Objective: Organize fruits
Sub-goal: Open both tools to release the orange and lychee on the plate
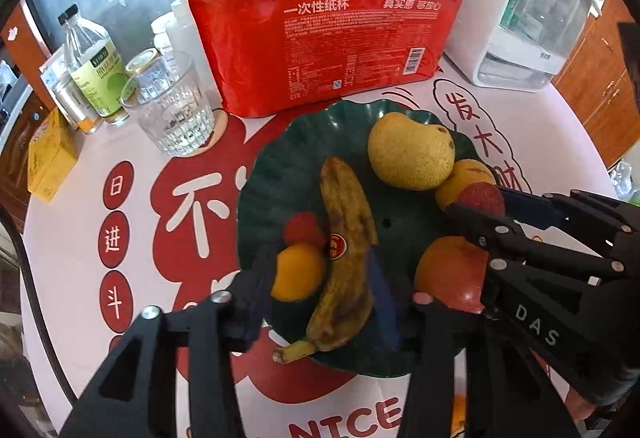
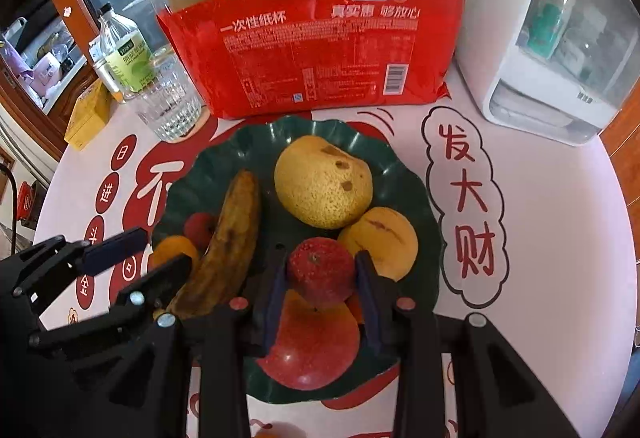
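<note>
A dark green scalloped plate holds a spotted banana, a yellow pear, two small orange fruits, a red-orange apple and a red lychee. My right gripper is shut on a second red lychee above the apple. My left gripper is open, its fingers straddling the banana and the left orange fruit.
A red bag of paper cups stands behind the plate. A glass tumbler, a bottle and a yellow box are at the left. A white appliance is at the right.
</note>
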